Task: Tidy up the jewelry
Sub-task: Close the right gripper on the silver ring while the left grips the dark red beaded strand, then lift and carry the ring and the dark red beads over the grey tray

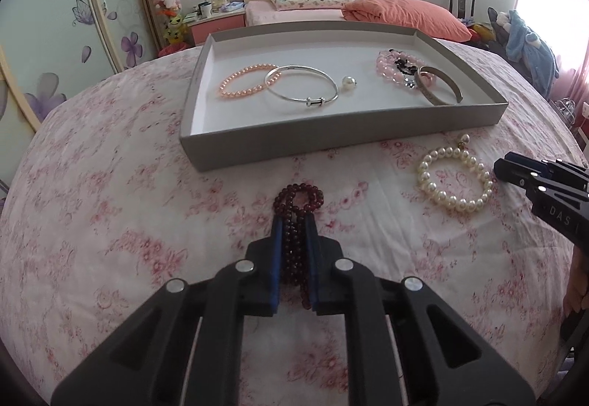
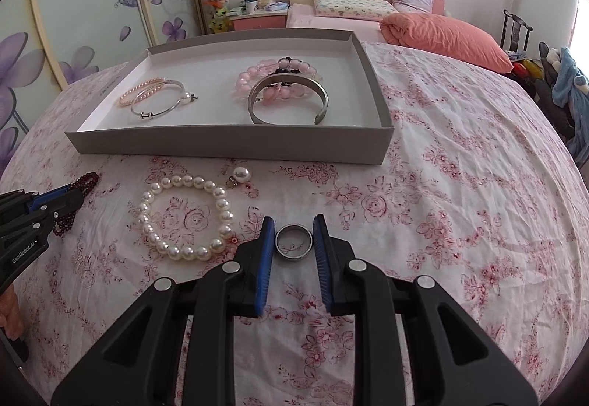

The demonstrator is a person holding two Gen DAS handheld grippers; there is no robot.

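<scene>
Low in the left wrist view, the left gripper (image 1: 294, 221) has its jaws pinching the dark red beaded bracelet (image 1: 299, 201), limp and light, best held across its bunched strands. In the right wrist view's lower centre, the right gripper (image 2: 293, 223) has its jaws spread around the small steel ring (image 2: 293, 242) on the floral bedspread (image 2: 460, 221): stiff, slippery, so grip its outer rim. The grey cardboard tray (image 2: 228, 142) lies beyond.

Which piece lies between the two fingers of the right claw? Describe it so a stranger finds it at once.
Start at the grey tray on the flowered bedspread and come toward the camera. Right of the white pearl bracelet, between the open right claw fingers, lies a metal ring: the only small, plain, beadless band.
</scene>
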